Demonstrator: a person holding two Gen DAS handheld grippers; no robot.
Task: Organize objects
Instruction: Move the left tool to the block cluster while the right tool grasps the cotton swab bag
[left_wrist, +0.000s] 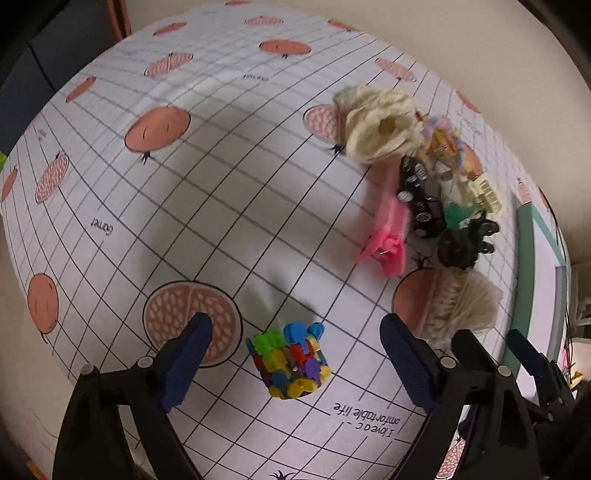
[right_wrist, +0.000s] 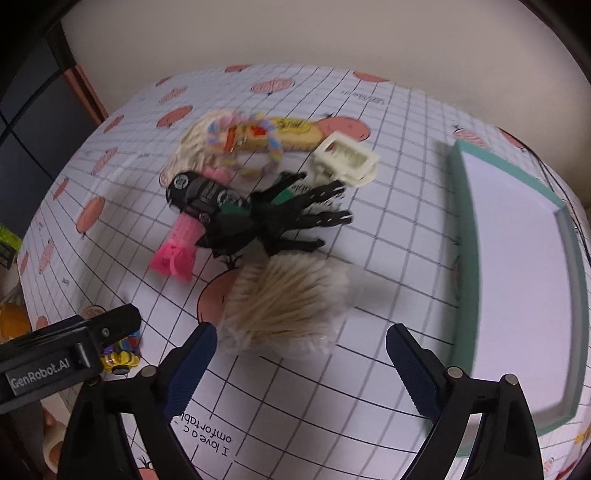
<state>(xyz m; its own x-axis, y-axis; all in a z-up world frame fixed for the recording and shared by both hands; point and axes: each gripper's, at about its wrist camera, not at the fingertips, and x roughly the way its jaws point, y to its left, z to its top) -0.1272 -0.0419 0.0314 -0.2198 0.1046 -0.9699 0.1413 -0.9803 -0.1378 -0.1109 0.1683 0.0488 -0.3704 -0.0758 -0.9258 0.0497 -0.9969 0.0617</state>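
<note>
Round table under gridded pomegranate-print cloth (left_wrist: 229, 177), beige wall behind. Left gripper (left_wrist: 295, 354) jaws wide, hovering over multicolored clip bundle (left_wrist: 290, 363), which lies between fingers, untouched. Right gripper (right_wrist: 301, 363) jaws wide, holding nothing; cotton swab bundle (right_wrist: 284, 299) just ahead at 12 o'clock. Beyond: black hair claw (right_wrist: 291, 218), pink clip (right_wrist: 177, 251), cream claw clip (right_wrist: 347, 158). Teal-rimmed tray (right_wrist: 461, 229) at 2 o'clock.
</note>
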